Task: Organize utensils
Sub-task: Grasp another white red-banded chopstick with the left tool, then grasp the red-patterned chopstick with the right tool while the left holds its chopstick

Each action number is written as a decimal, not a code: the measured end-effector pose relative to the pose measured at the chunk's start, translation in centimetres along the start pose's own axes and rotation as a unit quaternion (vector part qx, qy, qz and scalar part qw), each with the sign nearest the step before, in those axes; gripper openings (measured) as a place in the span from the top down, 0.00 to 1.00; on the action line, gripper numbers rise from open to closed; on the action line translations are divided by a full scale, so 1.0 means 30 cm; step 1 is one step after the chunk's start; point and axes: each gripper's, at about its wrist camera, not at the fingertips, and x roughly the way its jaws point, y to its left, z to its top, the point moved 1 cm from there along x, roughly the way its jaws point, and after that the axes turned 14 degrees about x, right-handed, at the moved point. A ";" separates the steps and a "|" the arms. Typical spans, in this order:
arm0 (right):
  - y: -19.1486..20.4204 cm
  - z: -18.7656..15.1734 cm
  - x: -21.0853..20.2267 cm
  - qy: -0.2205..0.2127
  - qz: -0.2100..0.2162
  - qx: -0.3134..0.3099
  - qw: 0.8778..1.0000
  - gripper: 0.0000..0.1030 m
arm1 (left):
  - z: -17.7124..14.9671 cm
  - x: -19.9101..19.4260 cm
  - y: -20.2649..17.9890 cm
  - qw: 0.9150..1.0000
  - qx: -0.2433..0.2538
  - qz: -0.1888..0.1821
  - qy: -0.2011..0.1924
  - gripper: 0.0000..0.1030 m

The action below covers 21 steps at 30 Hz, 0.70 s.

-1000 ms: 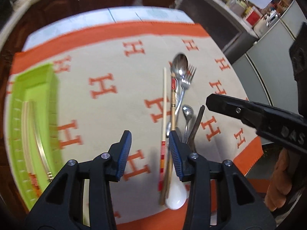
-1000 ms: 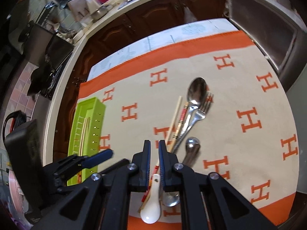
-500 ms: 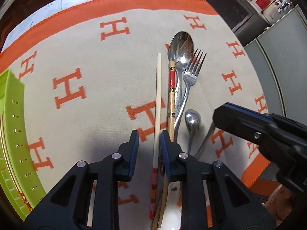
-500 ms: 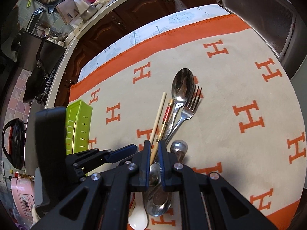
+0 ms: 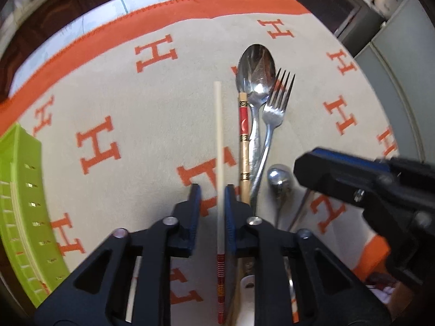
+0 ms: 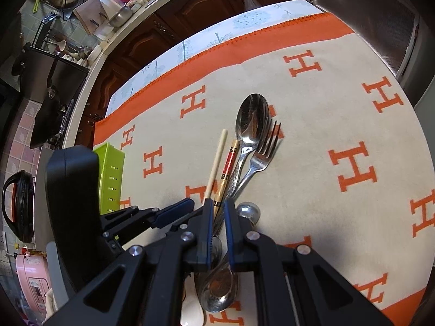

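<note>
Orange "H" letters (image 5: 98,146) across cloth (image 5: 136,103)

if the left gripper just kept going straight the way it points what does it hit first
Probably the pale chopstick: it already lies between the fingers of the left gripper and runs on ahead along that line. Beyond its tip there is only the orange-and-cream cloth. Height above the cloth is hard to judge.

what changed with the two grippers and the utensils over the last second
The left gripper came forward and narrowed around the plain cream chopstick, not yet clamped. The right gripper advanced over the utensil pile. The large steel spoon, steel fork and lime-green tray stayed put.
</note>
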 end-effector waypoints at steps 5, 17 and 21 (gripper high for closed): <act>0.015 0.008 0.020 0.008 -0.004 -0.003 1.000 0.92 | -0.042 -0.010 0.056 0.999 -0.043 -0.018 -0.005 0.97; 0.060 0.041 0.157 0.045 -0.044 0.000 0.998 0.92 | -0.248 -0.109 0.203 0.992 -0.121 -0.036 -0.017 0.97; 0.077 0.039 0.195 0.048 -0.069 -0.004 0.996 0.92 | -0.286 -0.145 0.224 0.990 -0.131 -0.047 -0.028 0.97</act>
